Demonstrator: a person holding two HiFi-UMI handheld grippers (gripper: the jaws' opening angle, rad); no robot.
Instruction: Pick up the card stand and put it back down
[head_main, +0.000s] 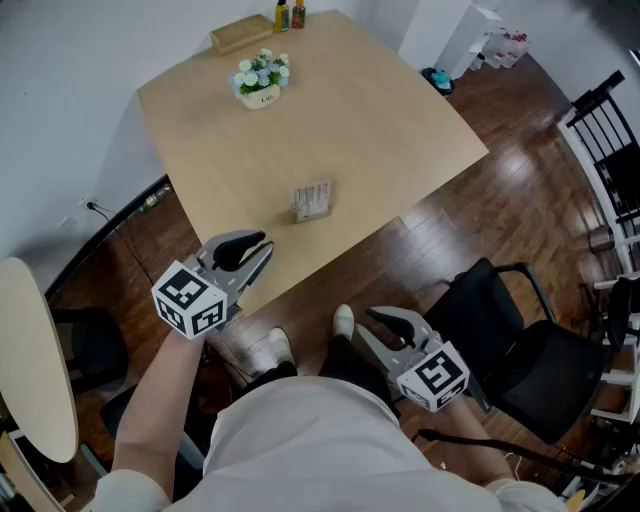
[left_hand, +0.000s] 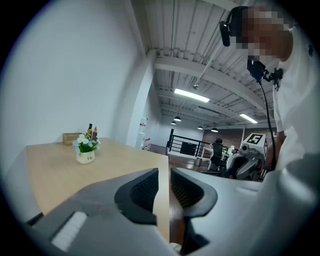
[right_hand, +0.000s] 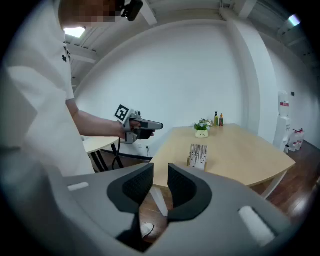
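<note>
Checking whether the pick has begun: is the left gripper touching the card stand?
Apart. The head view shows the left gripper short of the card stand, with a stretch of bare table between them.

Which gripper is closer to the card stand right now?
Left. The left gripper hovers at the near edge of the table, just short of the card stand; the right gripper sits off the table, farther back.

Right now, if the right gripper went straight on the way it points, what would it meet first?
Probably the near edge of the table, just short of the card stand. The right gripper is open, empty and tilted slightly down; depth is unclear.
</note>
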